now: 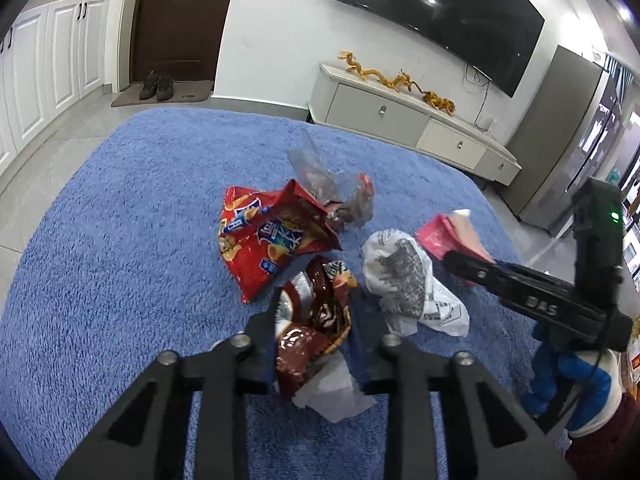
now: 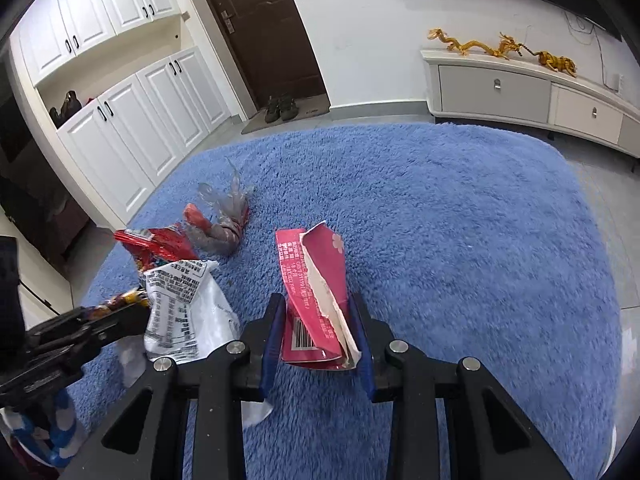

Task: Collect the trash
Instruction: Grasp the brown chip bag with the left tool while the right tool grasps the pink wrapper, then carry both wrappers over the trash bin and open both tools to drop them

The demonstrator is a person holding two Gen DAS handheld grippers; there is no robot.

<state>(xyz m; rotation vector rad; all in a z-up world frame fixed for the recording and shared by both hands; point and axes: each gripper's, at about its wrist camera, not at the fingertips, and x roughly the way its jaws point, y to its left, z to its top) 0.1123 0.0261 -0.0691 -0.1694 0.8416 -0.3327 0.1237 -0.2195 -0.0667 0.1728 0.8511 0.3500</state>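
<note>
Trash lies in a heap on a blue shaggy rug (image 1: 120, 240). My left gripper (image 1: 315, 302) is shut on a crumpled dark brown snack wrapper (image 1: 320, 320), with a white scrap (image 1: 332, 396) beneath it. Just beyond lie a red chip bag (image 1: 260, 248), a clear plastic bag (image 1: 316, 176) and a white printed bag (image 1: 404, 280). My right gripper (image 2: 318, 304) is shut on a torn pink packet (image 2: 316, 280); in the left wrist view it (image 1: 454, 258) reaches in from the right with the pink packet (image 1: 436, 236). The white printed bag (image 2: 180, 300) sits left of it.
A low TV cabinet (image 1: 400, 120) with golden figures stands past the rug, under a wall TV (image 1: 440, 16). A dark door (image 2: 256, 32), shoes (image 2: 280, 108) and white cupboards (image 2: 140, 120) lie at the far left. A hand in a blue and white glove (image 1: 572, 384) holds the right gripper.
</note>
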